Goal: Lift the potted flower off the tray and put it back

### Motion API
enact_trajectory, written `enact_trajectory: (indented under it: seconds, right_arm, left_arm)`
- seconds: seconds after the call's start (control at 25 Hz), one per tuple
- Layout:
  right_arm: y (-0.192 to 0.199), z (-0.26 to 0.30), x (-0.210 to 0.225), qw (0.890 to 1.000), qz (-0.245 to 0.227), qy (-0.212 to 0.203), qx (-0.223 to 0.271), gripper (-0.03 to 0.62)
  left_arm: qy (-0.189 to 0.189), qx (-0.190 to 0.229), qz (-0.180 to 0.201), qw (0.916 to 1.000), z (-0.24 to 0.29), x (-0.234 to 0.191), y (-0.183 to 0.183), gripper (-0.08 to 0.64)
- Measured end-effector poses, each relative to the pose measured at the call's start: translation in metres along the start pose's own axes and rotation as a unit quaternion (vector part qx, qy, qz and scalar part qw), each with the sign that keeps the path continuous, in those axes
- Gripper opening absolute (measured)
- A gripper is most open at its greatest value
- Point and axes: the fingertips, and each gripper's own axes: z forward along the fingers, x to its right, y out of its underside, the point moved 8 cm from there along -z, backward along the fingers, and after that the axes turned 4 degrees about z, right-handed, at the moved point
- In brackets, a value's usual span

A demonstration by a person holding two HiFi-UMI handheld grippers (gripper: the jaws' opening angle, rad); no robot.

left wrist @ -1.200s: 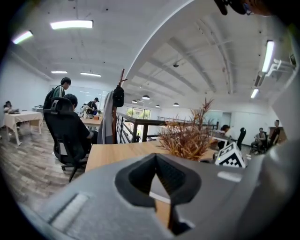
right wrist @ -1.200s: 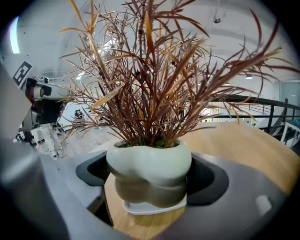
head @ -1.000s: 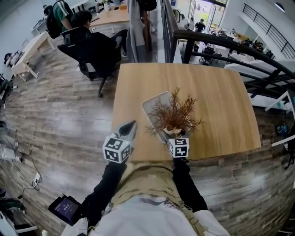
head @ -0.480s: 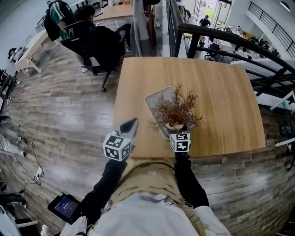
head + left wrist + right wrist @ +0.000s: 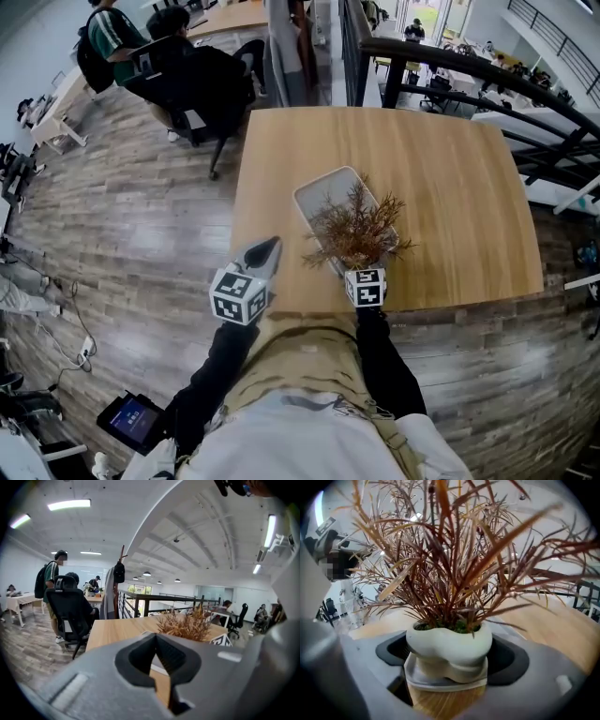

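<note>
The desk (image 5: 450, 187) carries a tray (image 5: 326, 195) lying slantwise and probably loose, so a pot base that drags or catches its rim could shove it. The potted flower (image 5: 449, 646) is at the tray's near end, on it or just above, I cannot tell which. The right gripper (image 5: 363, 277) has its fingers (image 5: 508, 660) pinching the rounded pot, which could slip or tilt the plant if the squeeze eases. The left gripper (image 5: 262, 255), fingers pressed together on nothing, hangs too far from the tray to steady either.
</note>
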Motion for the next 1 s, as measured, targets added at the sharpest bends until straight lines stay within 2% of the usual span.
enact_trajectory:
  seconds: [0.32,0.6,0.84,0.96,1.0]
  right_arm:
    - [0.009,0.004,-0.001,1.000,-0.005,-0.009,-0.025,0.494]
    - [0.005,-0.026,-0.007,1.000,-0.003,-0.013,-0.019,0.492]
    - [-0.030,-0.101,-0.038,0.999,-0.016,-0.016,-0.027,0.423]
    - [-0.056,-0.142,-0.050,0.999,-0.023,-0.007,-0.026,0.350]
    - [-0.065,-0.154,-0.053,0.999,-0.023,-0.004,-0.023,0.293]
  left_arm:
    - [0.008,-0.010,0.001,0.9999,0.003,0.007,0.001,0.000]
    - [0.009,-0.015,-0.007,0.9998,-0.006,0.016,-0.010,0.000]
    - [0.019,-0.014,-0.020,0.9995,-0.036,0.035,-0.042,0.000]
    - [0.024,-0.010,-0.029,0.9992,-0.046,0.041,-0.058,0.000]
    - [0.026,-0.008,-0.031,0.9992,-0.047,0.042,-0.061,0.000]
